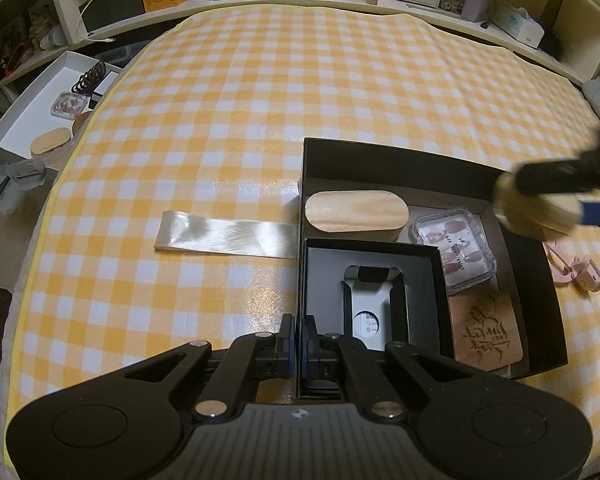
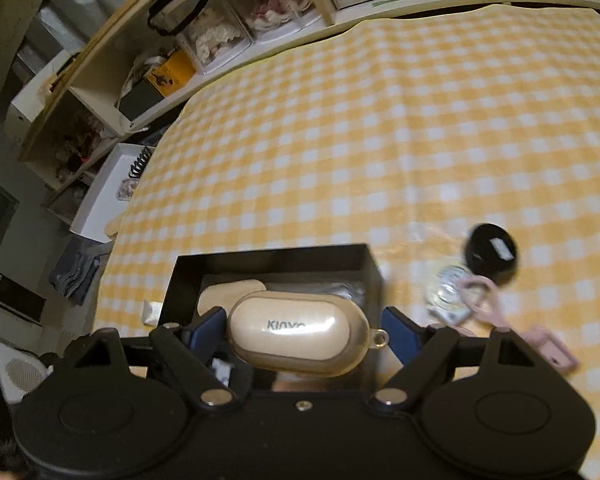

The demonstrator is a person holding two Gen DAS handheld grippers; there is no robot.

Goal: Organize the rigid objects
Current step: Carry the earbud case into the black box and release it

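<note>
One beige earbud case (image 2: 298,334), gripped across its long ends by the wide-set right gripper (image 2: 304,330) above the black box (image 2: 276,258): light, rigid, glossy, likely slippery; left gripper (image 1: 299,346) shut on the box wall.

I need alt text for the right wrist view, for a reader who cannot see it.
The right gripper holds a beige earbud case over an open black box on a yellow checked cloth. A pink object and a black round object lie to the right.

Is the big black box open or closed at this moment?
Open. The big black box has no lid on it; the wooden oval and the clear case lie visible inside.
</note>
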